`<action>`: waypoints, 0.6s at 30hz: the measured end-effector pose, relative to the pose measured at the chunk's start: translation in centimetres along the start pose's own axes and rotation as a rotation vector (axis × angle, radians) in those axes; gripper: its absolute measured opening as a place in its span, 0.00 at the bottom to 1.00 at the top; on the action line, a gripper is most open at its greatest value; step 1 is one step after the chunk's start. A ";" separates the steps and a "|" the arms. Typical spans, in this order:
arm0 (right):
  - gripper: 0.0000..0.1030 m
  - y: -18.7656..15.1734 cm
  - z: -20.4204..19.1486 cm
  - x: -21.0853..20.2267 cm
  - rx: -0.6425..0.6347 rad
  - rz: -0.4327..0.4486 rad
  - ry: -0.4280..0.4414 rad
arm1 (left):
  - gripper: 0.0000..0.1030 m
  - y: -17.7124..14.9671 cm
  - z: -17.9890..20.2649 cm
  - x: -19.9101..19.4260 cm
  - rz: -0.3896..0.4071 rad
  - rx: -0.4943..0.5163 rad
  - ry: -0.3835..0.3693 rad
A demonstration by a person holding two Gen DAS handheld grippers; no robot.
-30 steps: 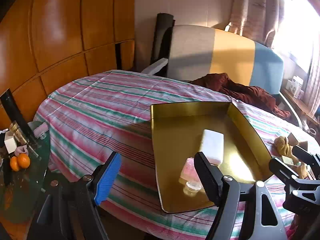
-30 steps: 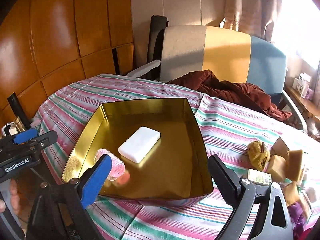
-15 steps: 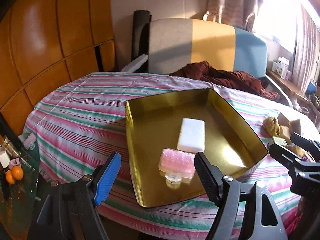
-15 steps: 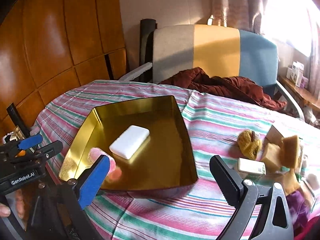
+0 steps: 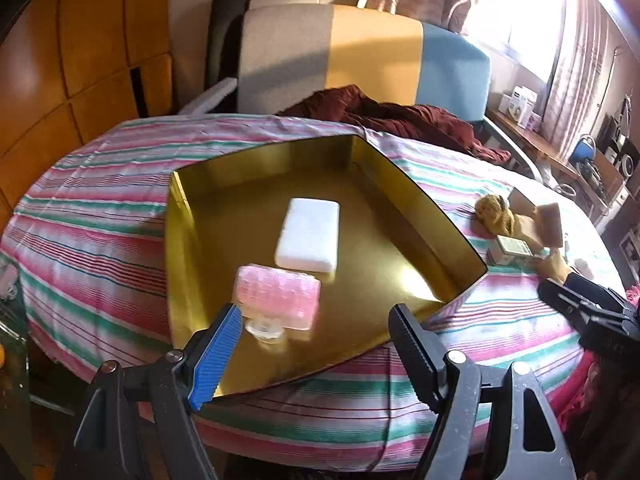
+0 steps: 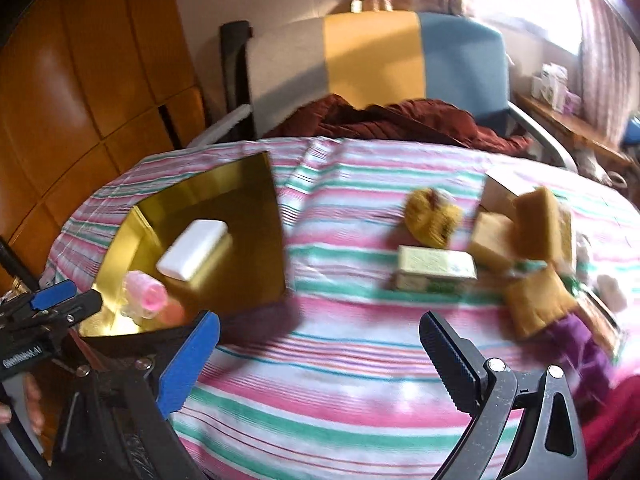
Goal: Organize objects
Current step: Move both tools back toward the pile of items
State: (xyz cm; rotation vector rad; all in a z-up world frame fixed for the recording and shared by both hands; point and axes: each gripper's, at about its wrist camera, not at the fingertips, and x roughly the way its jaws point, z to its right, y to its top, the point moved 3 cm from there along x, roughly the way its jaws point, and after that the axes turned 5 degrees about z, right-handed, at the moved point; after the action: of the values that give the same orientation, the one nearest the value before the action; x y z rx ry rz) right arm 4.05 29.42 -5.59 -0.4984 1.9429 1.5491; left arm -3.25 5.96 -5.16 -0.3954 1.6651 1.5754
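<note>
A gold tray (image 5: 416,204) (image 6: 276,240) lies on the striped table. In it are a white soap bar (image 5: 308,234) (image 6: 194,249) and a pink ribbed bottle with a clear cap (image 5: 278,298) (image 6: 144,294). My left gripper (image 5: 316,340) is open and empty, hovering over the tray's near corner just behind the pink bottle. My right gripper (image 6: 318,344) is open and empty above the cloth, right of the tray. Ahead of it lie a small green box (image 6: 434,268) (image 5: 512,248), a yellow yarn ball (image 6: 432,218) (image 5: 494,210) and tan sponge blocks (image 6: 536,220).
A dark red cloth (image 5: 400,116) lies at the table's far edge before a grey, yellow and blue chair back (image 5: 360,52). Wood panelling (image 5: 80,60) is on the left. A purple item (image 6: 580,344) and small clutter sit at the table's right edge.
Both grippers swung right. The tray has shifted left in both views, and the right gripper now faces the box, yarn and sponges. Both stay open.
</note>
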 end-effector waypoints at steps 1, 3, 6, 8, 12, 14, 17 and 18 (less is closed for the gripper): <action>0.98 -0.1 0.9 -0.2 0.016 -0.002 -0.011 | 0.75 0.1 0.4 0.2 -0.006 0.006 -0.010; 0.98 -0.1 3.1 -0.6 0.067 -0.004 -0.036 | 0.75 0.2 1.3 0.4 -0.014 0.026 -0.033; 0.98 0.0 6.2 -1.5 0.128 -0.002 -0.077 | 0.75 0.5 2.9 0.4 -0.021 0.061 -0.078; 0.98 0.2 8.2 -2.3 0.152 0.004 -0.113 | 0.75 0.8 4.6 0.5 -0.021 0.107 -0.108; 0.98 0.8 12.2 -4.5 0.179 0.033 -0.209 | 0.75 1.2 8.2 0.9 -0.026 0.208 -0.166; 0.98 1.0 13.8 -5.3 0.193 0.044 -0.248 | 0.75 1.4 9.7 1.1 -0.035 0.240 -0.197; 0.99 0.8 16.3 -6.6 0.232 0.060 -0.302 | 0.75 2.1 12.3 1.9 -0.064 0.264 -0.253; 0.99 0.8 17.1 -6.9 0.251 0.067 -0.316 | 0.75 2.4 13.4 2.2 -0.073 0.277 -0.268</action>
State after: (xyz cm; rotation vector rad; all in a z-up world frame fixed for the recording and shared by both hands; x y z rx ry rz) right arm 12.47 45.63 -2.87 -0.0769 1.8838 1.3068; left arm -1.95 19.65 -3.85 -0.0948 1.6102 1.2603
